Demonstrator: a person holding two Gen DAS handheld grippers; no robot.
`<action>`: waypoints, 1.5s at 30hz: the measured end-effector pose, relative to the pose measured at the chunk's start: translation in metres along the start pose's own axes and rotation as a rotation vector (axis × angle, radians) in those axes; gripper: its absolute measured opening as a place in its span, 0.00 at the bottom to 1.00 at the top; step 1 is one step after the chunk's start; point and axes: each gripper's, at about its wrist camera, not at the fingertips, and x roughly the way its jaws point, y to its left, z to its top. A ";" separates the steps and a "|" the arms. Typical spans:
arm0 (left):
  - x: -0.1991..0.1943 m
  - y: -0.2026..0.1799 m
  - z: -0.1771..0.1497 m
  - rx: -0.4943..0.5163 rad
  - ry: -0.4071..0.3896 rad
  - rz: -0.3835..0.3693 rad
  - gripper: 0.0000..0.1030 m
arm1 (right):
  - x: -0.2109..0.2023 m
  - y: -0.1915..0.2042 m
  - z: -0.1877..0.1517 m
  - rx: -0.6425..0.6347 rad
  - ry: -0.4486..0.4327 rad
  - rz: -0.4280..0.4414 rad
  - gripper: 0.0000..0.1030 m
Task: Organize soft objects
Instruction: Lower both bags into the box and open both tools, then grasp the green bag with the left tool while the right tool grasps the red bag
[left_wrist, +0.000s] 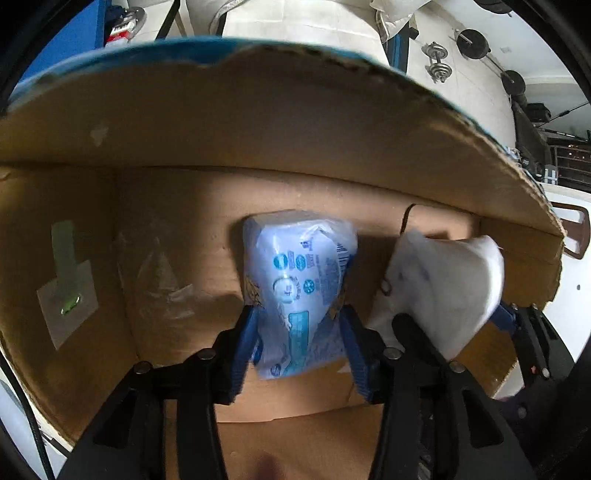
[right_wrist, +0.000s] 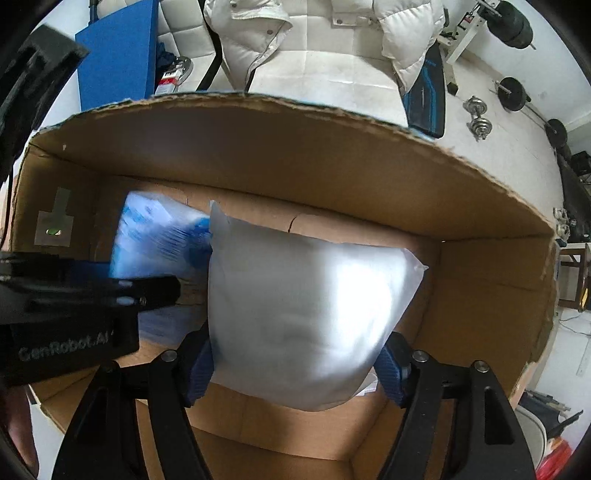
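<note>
My left gripper (left_wrist: 299, 332) is shut on a blue-printed soft plastic pack (left_wrist: 299, 280) and holds it inside an open cardboard box (left_wrist: 258, 140). My right gripper (right_wrist: 295, 365) is shut on a plain white soft pack (right_wrist: 306, 314), also inside the box (right_wrist: 295, 155). In the left wrist view the white pack (left_wrist: 439, 284) hangs just right of the blue pack, with the right gripper's blue finger (left_wrist: 504, 319) behind it. In the right wrist view the blue pack (right_wrist: 159, 236) is blurred at left, behind the left gripper's black body (right_wrist: 74, 306).
The box has a taped label on its left wall (left_wrist: 66, 295) and torn upper edges. Beyond it are a white padded jacket (right_wrist: 314, 37), a blue board (right_wrist: 118, 62), and dumbbells and weight plates (right_wrist: 480, 118) on the white floor.
</note>
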 end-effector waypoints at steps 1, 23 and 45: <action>-0.004 0.000 -0.001 0.005 -0.010 0.003 0.69 | 0.001 0.000 0.000 -0.006 0.008 -0.001 0.76; -0.141 0.001 -0.175 0.117 -0.420 0.241 0.96 | -0.135 0.019 -0.118 0.068 -0.235 0.015 1.00; 0.005 0.141 -0.336 -0.067 -0.261 0.386 0.96 | 0.038 0.200 -0.276 -0.567 0.015 -0.123 0.86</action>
